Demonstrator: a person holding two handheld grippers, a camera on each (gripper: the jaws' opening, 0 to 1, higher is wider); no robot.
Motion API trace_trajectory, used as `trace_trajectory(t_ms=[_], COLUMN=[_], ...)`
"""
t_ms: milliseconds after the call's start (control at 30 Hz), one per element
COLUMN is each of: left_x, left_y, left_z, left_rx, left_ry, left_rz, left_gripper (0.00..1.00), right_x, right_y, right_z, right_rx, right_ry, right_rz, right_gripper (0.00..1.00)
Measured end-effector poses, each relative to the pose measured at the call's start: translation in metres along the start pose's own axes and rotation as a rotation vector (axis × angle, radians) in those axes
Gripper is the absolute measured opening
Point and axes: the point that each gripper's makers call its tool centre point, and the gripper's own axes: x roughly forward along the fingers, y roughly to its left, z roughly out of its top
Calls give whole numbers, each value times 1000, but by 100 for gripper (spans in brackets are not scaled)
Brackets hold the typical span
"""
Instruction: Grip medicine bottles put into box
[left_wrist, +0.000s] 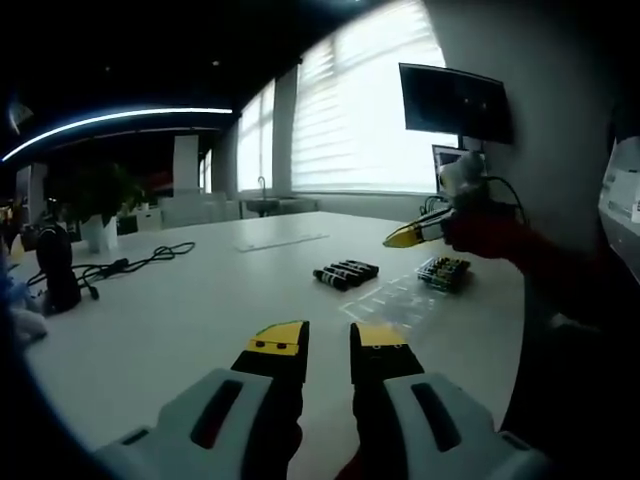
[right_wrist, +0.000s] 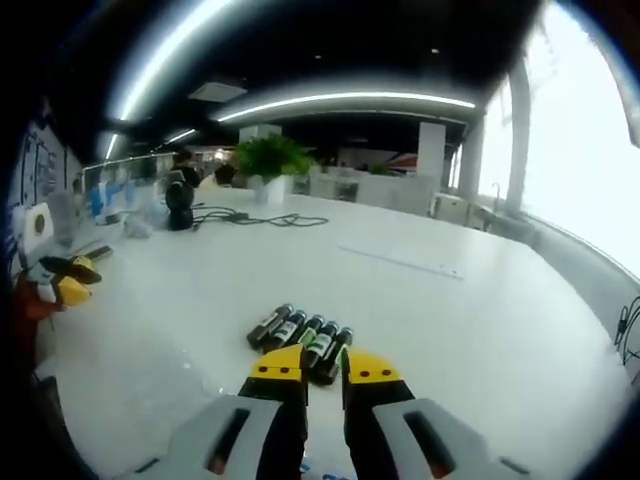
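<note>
Right gripper view: white office table (right_wrist: 450, 330), five dark cylindrical medicine bottles (right_wrist: 303, 340) lying side by side, pointing away; yellow-tipped right gripper (right_wrist: 322, 368) nearly closed, empty.

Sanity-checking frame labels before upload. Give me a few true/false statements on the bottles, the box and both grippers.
1. The medicine bottles lie in a row on the white table. True.
2. The right gripper is shut on a bottle. False: nothing sits between its jaws; they hover just short of the row.
3. The clear box lies on the table beside the bottles. True.
4. The left gripper holds the box. False: it holds nothing and is above bare table.
5. A black cable lies on the table's far side. True.
</note>
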Motion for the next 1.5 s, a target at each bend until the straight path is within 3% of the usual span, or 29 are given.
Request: trace_trajectory(t_ms=[333, 767, 1100, 1433, 1500], left_x=[1, 2, 3, 2, 2], left_y=[-2, -1, -2, -2, -2], left_z=[-1, -4, -5, -5, -5], left_rx=[-4, -11, -13, -9, -10], left_ry=[3, 9, 13, 14, 13], left_rz=[-4, -7, -12, -12, -12], left_gripper=[10, 9, 9, 9, 9], right_x=[22, 52, 60, 65, 64], right_y=[-6, -13, -18, -17, -21], right_z=[7, -17, -24, -29, -31], right_rx=[0, 13, 54, 54, 16], right_ry=[14, 134, 187, 215, 227], right_rz=[11, 9, -15, -40, -72], right_gripper=[10, 10, 10, 10, 10])
